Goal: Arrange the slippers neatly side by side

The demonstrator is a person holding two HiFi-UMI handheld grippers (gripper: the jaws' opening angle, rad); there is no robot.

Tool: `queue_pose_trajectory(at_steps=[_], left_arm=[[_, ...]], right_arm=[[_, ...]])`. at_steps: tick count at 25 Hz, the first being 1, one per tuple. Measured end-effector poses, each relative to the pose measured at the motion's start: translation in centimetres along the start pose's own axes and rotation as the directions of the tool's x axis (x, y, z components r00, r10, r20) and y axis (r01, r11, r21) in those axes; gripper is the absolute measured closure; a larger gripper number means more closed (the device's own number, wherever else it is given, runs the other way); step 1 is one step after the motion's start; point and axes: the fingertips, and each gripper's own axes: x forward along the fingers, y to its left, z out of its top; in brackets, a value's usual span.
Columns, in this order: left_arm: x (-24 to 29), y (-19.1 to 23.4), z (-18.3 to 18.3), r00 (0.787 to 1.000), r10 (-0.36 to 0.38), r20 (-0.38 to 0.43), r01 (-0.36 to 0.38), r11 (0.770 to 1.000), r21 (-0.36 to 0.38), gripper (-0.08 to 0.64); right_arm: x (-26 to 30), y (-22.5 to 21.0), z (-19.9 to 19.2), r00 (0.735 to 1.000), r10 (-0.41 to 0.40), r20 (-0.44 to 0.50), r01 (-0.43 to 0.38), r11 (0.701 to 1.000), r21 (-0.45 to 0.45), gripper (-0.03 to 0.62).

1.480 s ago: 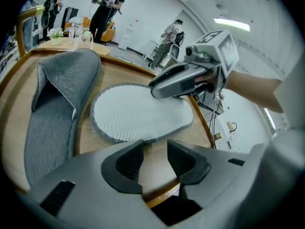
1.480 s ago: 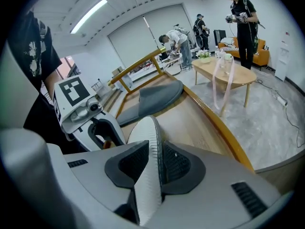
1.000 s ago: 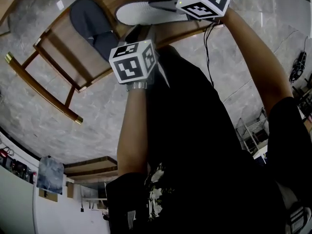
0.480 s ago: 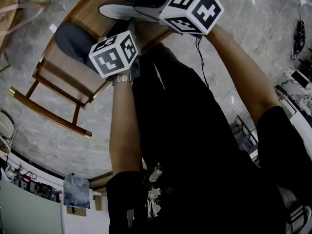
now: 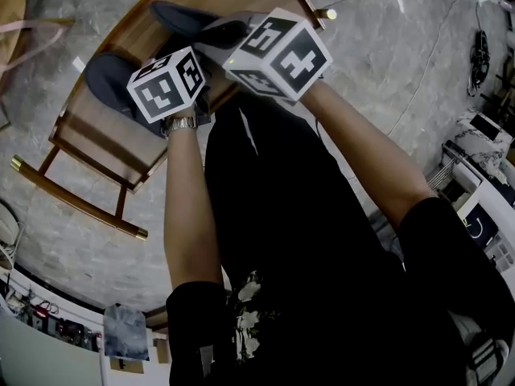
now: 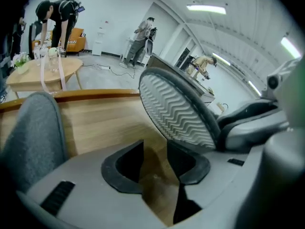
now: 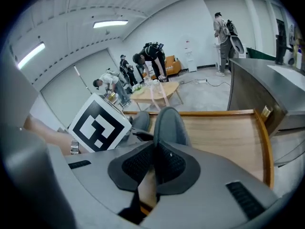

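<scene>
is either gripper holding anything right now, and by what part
The right gripper, whose jaws have just been closing, pinches a grey slipper by its near edge. The left gripper is open and empty.

Matt grey cloth slipper (image 7: 170, 124), smooth wooden table (image 7: 224, 137).

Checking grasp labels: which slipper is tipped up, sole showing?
The slipper pinched in the right tool, whose jaws have just been closing on it; its ribbed sole faces the left tool. The other slipper lies flat on the table, ungripped.
</scene>
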Motion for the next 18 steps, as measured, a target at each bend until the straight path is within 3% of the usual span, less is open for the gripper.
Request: queue_pose_trajectory(at_steps=[6, 10, 15, 18], left_arm=[[-2.3, 0.6, 0.3, 0.999, 0.023, 0.032, -0.023, 1.000, -0.015, 0.413], [-4.1, 1.3, -0.4, 0.997, 0.037, 0.064, -0.033, 0.997, -0.064, 0.414], [-4.1, 1.3, -2.6, 0.999, 0.021, 0.047, -0.016, 0.995, -0.102, 0.414], [-4.0, 0.6, -3.9, 1.000, 0.007, 0.024, -0.004, 0.996, -0.087, 0.415]], right_arm=[[0.8, 0.6, -0.2, 0.999, 0.042, 0.028, -0.044, 0.996, 0.076, 0.565], [1.9, 1.1, 0.0, 0.997, 0.065, 0.035, -0.067, 0.994, 0.089, 0.568], [2.9, 1.8, -0.2, 0.994, 0.097, 0.052, -0.102, 0.991, 0.090, 0.572], [3.0, 2.0, -0.2, 0.990, 0.122, 0.067, -0.128, 0.988, 0.089, 0.572]])
